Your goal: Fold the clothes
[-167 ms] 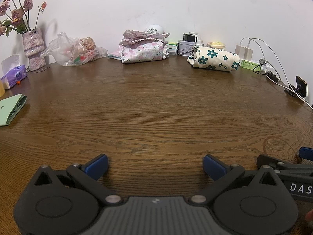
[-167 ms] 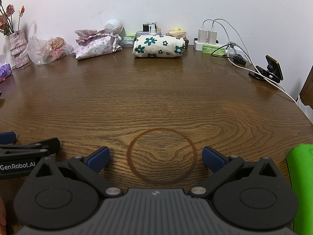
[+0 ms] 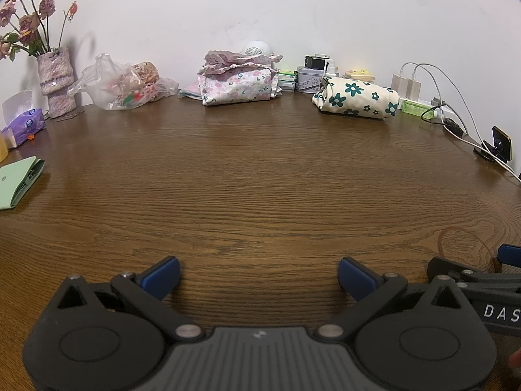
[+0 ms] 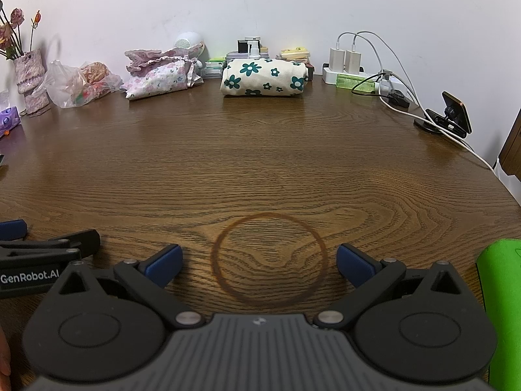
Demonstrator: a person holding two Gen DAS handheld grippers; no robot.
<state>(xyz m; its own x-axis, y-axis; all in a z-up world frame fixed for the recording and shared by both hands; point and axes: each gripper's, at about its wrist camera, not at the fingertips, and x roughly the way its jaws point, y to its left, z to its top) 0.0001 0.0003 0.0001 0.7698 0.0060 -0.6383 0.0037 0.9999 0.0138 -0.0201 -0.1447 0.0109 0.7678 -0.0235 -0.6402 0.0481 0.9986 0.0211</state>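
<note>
Apparently the folding is either finished or between garments, judging by how things lie. Two folded bundles sit at the far edge of the brown wood-grain table (image 4: 260, 169), against the white wall: a cream cloth printed with dark teal flowers (image 4: 264, 77), upper centre of the right wrist view, and a white cloth with small pink flowers and a ruffled mauve edge (image 4: 159, 73) to its left, well apart from it. Both look compact and squared off, so I judge them done. No loose garment lies on the bare middle of the table in either view.

Low in the left wrist view the left gripper (image 3: 259, 275) has its blue-padded jaws spread wide with only table between them. The right gripper (image 4: 259, 262) is likewise wide open and empty, its jaws standing to either side of a dark ring stain (image 4: 268, 260) on the wood. Each gripper shows at the edge of the other's view, so they sit just beside one another near the table's front.

A bright green thing (image 4: 501, 309) shows at the lower right edge of the right wrist view; whether it is cloth awaiting folding I cannot tell. If more clothes remain, they lie outside both views.
</note>
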